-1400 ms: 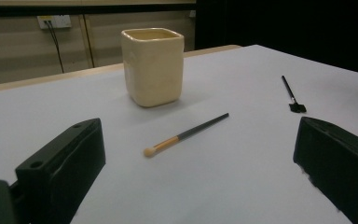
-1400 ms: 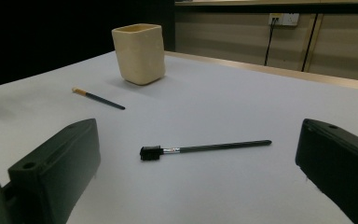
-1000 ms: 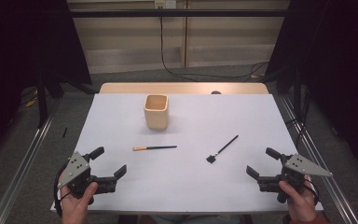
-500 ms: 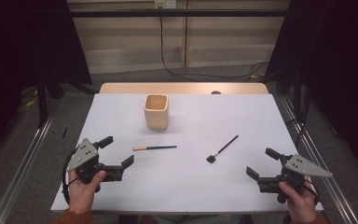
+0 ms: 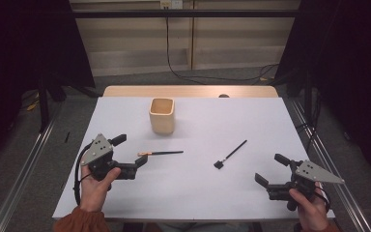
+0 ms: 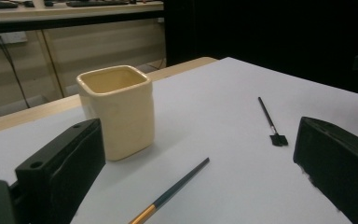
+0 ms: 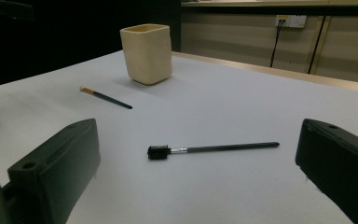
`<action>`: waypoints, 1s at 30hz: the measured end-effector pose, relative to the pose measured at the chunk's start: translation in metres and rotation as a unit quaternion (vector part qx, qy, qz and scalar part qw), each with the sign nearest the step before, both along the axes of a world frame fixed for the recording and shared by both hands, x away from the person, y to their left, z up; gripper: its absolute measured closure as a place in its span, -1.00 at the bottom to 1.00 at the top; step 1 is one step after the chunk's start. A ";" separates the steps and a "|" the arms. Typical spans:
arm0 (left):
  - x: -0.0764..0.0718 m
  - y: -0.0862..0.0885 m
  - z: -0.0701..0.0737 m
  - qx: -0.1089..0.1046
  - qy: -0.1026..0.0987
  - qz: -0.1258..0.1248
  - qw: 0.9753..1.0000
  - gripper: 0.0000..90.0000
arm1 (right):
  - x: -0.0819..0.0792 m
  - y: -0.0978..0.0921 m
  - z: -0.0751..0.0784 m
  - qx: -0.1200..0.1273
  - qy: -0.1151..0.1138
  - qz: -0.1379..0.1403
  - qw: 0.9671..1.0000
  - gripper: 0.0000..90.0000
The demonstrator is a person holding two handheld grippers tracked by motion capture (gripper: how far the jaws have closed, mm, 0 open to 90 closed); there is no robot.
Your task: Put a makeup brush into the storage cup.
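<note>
My left claw (image 5: 130,155) stands with its jaws apart, gripping nothing, low over the white desk (image 5: 251,125) at about eight o'clock of the desk's middle. Its jaws point toward three o'clock, and the far jaw tip lies just beside the orange end of the thin brush (image 5: 160,153), which lies flat and runs on toward three o'clock. In the left gripper view that brush (image 6: 172,191) comes up between my two black jaws, orange ferrule nearest, dark handle away from me, not touched by either jaw. My left hand (image 5: 96,186) wraps the handle from below, the rust-coloured sleeve at the bottom edge, the grey plate tilted on top.

Past the brush, at about twelve o'clock from it, stands the cream square cup (image 5: 162,116), upright, well apart from my left claw. In the left gripper view its mouth (image 6: 114,80) faces up; the part of the inside that I can see is bare wall, and the bottom is hidden, so I cannot tell what is in it.

My right claw (image 5: 270,169) is also spread wide and holds nothing, at about four o'clock of the desk's middle, jaws pointing toward ten o'clock. My right hand (image 5: 309,208) grips it from beneath. The black flat-headed brush (image 5: 230,154) lies near, slanted, its head toward me; in the right gripper view it (image 7: 209,149) lies crosswise between the jaws, apart from both.
</note>
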State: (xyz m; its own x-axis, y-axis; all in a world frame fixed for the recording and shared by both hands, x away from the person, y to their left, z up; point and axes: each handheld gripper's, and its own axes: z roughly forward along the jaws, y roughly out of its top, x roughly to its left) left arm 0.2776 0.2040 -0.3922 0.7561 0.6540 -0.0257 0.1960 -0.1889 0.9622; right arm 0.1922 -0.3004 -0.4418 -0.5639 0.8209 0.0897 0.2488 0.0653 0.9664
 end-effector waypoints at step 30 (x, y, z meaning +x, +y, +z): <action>0.074 -0.022 0.010 0.007 -0.008 0.020 1.000 -0.95 | 0.002 0.002 -0.001 0.001 0.004 0.013 1.000 -1.00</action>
